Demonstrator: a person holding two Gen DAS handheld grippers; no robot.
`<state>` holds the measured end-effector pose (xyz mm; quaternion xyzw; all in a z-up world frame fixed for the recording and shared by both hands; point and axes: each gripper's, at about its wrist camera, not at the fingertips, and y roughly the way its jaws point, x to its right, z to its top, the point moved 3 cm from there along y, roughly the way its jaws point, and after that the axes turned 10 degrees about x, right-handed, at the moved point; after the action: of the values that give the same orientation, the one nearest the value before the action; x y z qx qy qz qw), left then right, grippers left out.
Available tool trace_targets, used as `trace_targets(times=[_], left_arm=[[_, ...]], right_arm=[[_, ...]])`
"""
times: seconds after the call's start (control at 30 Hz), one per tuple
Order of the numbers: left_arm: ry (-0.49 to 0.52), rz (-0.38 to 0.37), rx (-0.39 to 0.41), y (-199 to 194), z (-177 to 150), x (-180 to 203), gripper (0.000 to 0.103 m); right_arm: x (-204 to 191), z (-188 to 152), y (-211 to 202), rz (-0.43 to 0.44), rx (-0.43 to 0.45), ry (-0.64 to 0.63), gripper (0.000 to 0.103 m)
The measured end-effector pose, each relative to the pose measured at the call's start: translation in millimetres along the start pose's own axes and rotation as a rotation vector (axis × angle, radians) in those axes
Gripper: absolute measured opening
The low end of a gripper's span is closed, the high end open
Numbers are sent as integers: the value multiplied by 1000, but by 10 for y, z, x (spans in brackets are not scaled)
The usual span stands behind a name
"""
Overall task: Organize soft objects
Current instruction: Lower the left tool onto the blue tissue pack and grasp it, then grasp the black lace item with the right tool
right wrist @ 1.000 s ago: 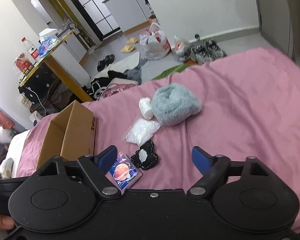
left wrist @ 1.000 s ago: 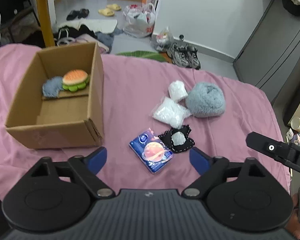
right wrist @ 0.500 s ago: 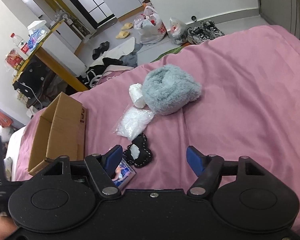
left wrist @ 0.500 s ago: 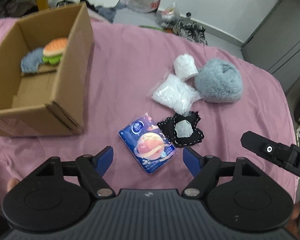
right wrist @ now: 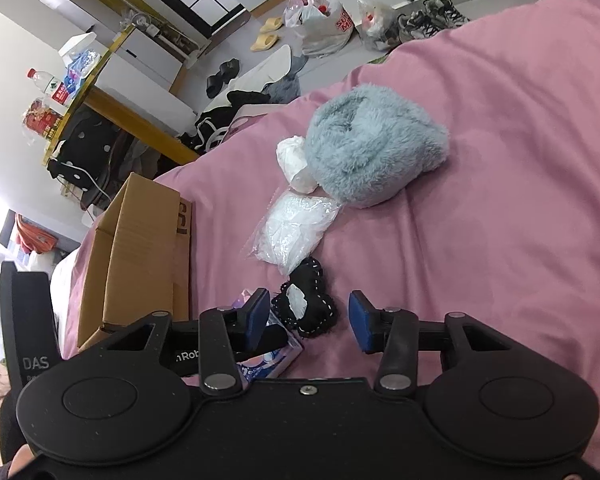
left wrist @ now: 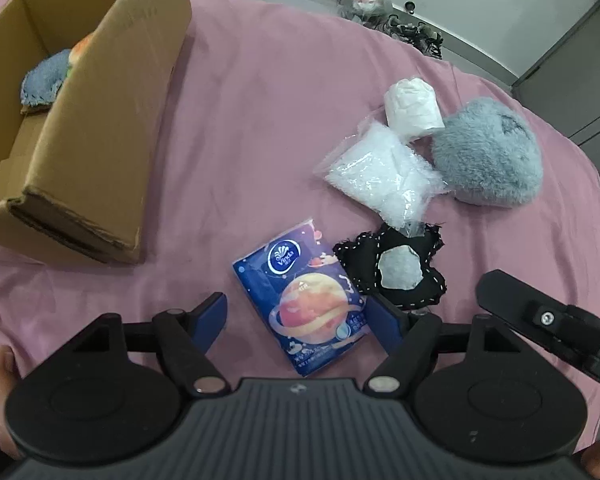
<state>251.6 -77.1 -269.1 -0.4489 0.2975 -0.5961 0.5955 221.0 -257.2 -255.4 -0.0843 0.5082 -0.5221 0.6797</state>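
On the pink bed lie a blue tissue pack with a planet print [left wrist: 305,295], a black heart-shaped pad [left wrist: 396,268], a clear bag of white stuffing [left wrist: 380,172], a white roll [left wrist: 412,106] and a grey-blue fluffy plush [left wrist: 488,152]. My left gripper [left wrist: 298,320] is open, its blue pads on either side of the tissue pack. My right gripper [right wrist: 309,322] is open just in front of the black heart pad [right wrist: 306,306], with the plush [right wrist: 368,148] farther off. An open cardboard box [left wrist: 100,120] at left holds a burger toy and a blue fuzzy cloth [left wrist: 46,80].
The box [right wrist: 140,256] stands left of the items. The right gripper's body [left wrist: 548,320] shows at the right edge of the left wrist view. Beyond the bed are shoes, bags and clothes on the floor, and a yellow-legged table [right wrist: 100,92].
Both grippers moved forward and down toward the items. The left gripper now straddles the tissue pack. The right gripper narrowed its opening and neared the black heart pad.
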Motion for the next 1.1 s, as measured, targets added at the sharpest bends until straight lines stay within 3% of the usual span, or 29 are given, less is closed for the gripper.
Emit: trace_targets(times=[0.07, 0.1, 0.27, 0.37, 0.57, 0.87, 0.9, 1.03, 1.1], left_arm=[[-28, -26, -5, 8, 11, -15, 60], [-38, -35, -8, 4, 9, -20, 59], [-38, -33, 14, -98, 60, -63, 33], [-44, -45, 25, -155, 100, -94, 25], [-72, -88, 61, -268, 103, -146, 18], [-68, -112, 113, -515, 133, -184, 16], [-71, -113, 121, -552, 137, -197, 16], [-80, -112, 142, -658, 125, -258, 16], [-82, -107, 152, -700, 115, -283, 16]], right_arm=[[2, 4, 29, -3, -5, 0, 44], [7, 2, 44, -4, -8, 1, 44], [4, -35, 135, -13, -36, -2, 44], [-33, -72, 177, -17, -51, -16, 44], [-54, -151, 218, -49, -78, -43, 44], [-147, -211, 272, -70, -77, -90, 44], [-154, -211, 280, -70, -74, -96, 40], [-160, -240, 289, -36, -82, -82, 9], [-170, -256, 251, -33, -71, -81, 7]])
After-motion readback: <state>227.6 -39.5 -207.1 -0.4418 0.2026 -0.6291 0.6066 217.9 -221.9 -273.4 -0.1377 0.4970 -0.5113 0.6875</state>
